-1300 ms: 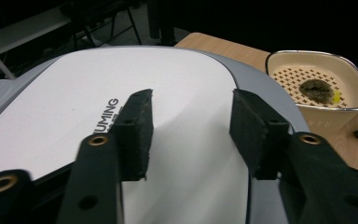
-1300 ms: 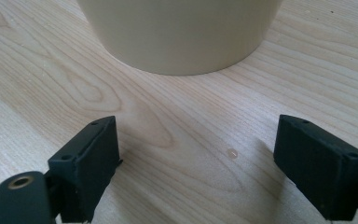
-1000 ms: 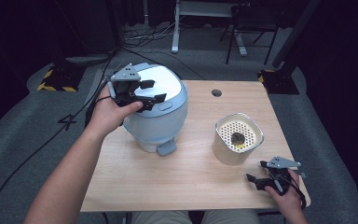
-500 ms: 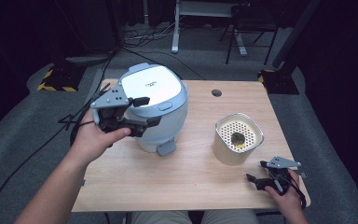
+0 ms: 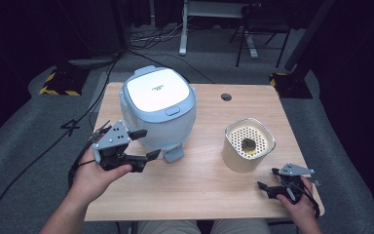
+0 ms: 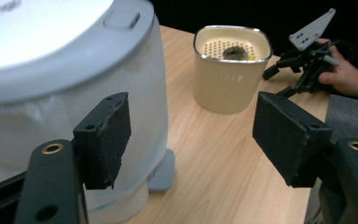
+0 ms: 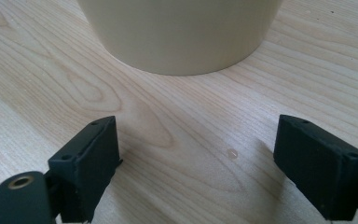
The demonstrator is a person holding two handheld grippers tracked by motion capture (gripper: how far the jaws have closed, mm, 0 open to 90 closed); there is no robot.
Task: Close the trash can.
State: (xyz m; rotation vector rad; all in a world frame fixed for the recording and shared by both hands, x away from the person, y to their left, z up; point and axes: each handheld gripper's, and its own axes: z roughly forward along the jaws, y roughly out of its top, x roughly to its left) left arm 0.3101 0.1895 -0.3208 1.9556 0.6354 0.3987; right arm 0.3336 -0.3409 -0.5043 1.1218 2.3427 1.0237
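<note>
So the left gripper (image 5: pixel 141 145) has come off the top of the cooker (image 5: pixel 158 109) in the last second. It was up on the lid, and now it sits low at the front-left of the cooker, just beside the body, jaws spread wide with nothing between them. In the left gripper view one jaw is right next to the cooker's wall, not clearly touching it. The lid looks closed and flat, latch button (image 5: pixel 172 110) facing the person. My guess is whatever needed doing on the lid is finished, or the hand is repositioning for a side grab. Hard to call.

The right gripper (image 5: pixel 268 179) hasn't budged. It rests at the near right corner of the table (image 5: pixel 204 195), jaws wide and empty, pointing at the base of the beige cup (image 7: pixel 182 32) just ahead of it.

Count:
- 1 cooker, back-left on the table
- 1 beige cup, right of centre, with a perforated insert and a dark lump (image 5: pixel 247 144) inside (can't tell what)
- 2 grippers
- 1 small hole (image 5: pixel 226 97) in the tabletop
</note>
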